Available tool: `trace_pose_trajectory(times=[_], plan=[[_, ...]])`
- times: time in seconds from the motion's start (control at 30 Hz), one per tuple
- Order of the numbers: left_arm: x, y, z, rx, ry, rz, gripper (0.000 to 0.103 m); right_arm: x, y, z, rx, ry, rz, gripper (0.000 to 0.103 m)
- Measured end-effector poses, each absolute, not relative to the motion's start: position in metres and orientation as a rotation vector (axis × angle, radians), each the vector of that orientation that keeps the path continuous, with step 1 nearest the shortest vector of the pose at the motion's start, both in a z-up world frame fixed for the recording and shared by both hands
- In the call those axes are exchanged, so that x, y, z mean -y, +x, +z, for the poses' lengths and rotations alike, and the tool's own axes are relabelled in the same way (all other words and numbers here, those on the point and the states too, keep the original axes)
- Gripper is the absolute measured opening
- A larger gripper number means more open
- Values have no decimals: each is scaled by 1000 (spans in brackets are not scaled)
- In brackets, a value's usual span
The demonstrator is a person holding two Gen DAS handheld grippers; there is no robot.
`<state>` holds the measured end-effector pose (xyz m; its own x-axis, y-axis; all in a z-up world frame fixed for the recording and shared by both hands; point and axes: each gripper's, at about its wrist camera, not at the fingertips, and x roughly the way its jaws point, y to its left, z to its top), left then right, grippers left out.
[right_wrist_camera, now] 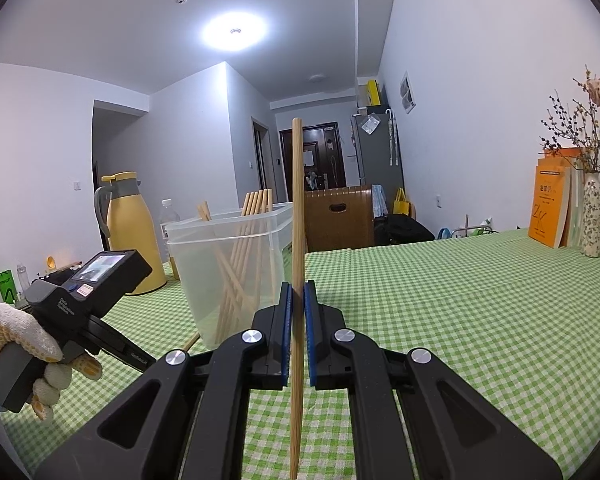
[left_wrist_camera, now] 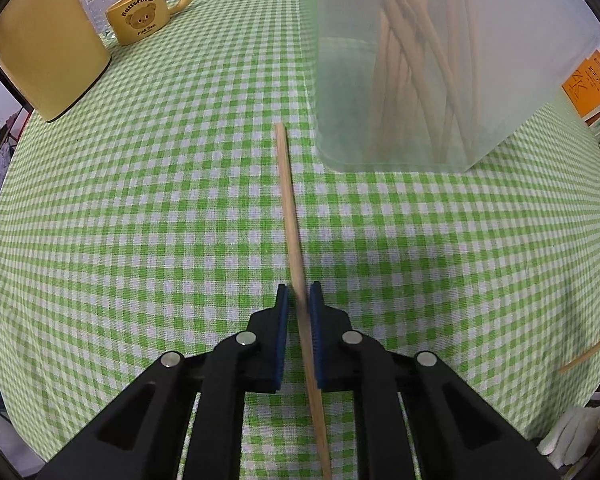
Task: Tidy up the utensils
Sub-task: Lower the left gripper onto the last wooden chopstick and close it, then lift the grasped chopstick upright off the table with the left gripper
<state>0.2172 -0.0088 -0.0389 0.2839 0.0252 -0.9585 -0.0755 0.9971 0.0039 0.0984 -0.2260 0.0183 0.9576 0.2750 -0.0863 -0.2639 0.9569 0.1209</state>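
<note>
Each gripper, left (left_wrist_camera: 299,300) and right (right_wrist_camera: 299,292), was clamped on a plain wooden chopstick (left_wrist_camera: 290,208), both held just beside the translucent bin (right_wrist_camera: 228,264) of chopsticks; a flask (right_wrist_camera: 130,232) stood behind it.

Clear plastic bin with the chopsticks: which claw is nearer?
Left, likely. The left claw sits low, just short of the clear plastic bin. The right claw is farther back, bin ahead-left.

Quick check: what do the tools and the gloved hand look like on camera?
Both the left tool and right tool have matte black linkage arms, silver round pivot pins and blue ribbed pads. The left hand wears a white knit glove with yellow grip dots.
</note>
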Motion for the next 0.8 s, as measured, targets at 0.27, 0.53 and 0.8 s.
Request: trace_pose_trajectory(times=[0.27,0.53,0.8], plan=[[1,216,-39,-1278,-76,60,4,226,98,18,-103,109,277,7],[-6,206,-34,-1261,-94,57,4,227,98,18,-103,109,277,7],[-26,196,-18,-1204,-155,51,4,227,99,18,-104,113,278,7]])
